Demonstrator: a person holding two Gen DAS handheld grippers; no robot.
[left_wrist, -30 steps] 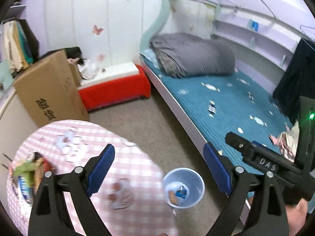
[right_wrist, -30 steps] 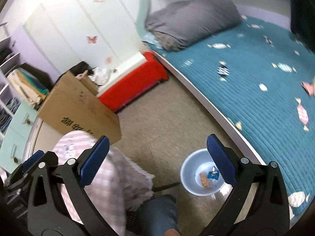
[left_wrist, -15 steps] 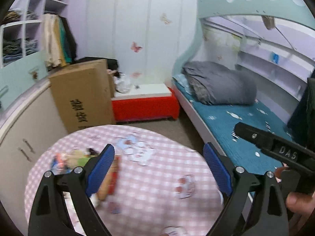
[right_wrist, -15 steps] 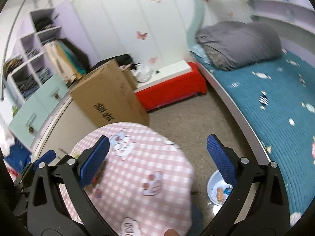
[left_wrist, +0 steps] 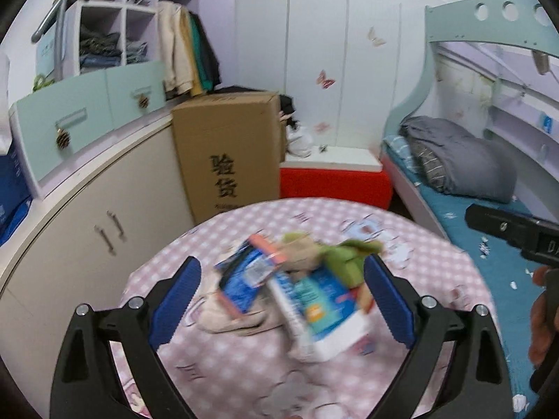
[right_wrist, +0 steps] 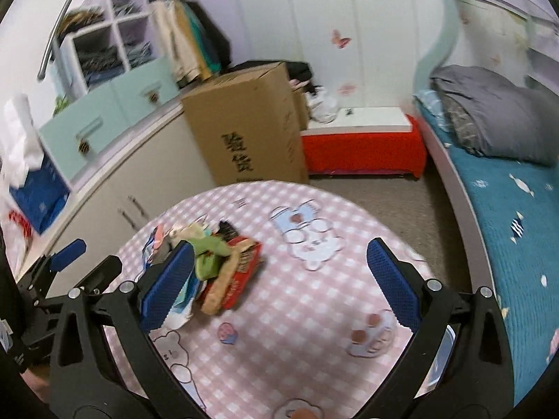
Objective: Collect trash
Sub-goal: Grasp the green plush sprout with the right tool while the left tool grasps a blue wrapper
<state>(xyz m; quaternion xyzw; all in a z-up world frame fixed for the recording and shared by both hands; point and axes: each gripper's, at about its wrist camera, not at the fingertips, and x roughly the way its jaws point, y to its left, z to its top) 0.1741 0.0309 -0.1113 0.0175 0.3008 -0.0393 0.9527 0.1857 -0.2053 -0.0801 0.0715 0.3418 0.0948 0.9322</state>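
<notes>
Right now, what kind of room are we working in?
Most likely a child's bedroom: a bunk bed with a teal quilted mattress and folded grey duvet, an open white wardrobe shelf of clothes, and butterfly stickers on the white wall panels.

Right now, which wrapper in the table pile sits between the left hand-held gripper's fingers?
The blue-and-white packet, the nearest piece; the green wrapper and red-edged blue packet lie behind it.

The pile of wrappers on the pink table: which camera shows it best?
The left wrist view: the pile of wrappers sits large between its open jaws, though blurred. The right wrist view shows it smaller, sharper, partly behind one jaw.
</notes>
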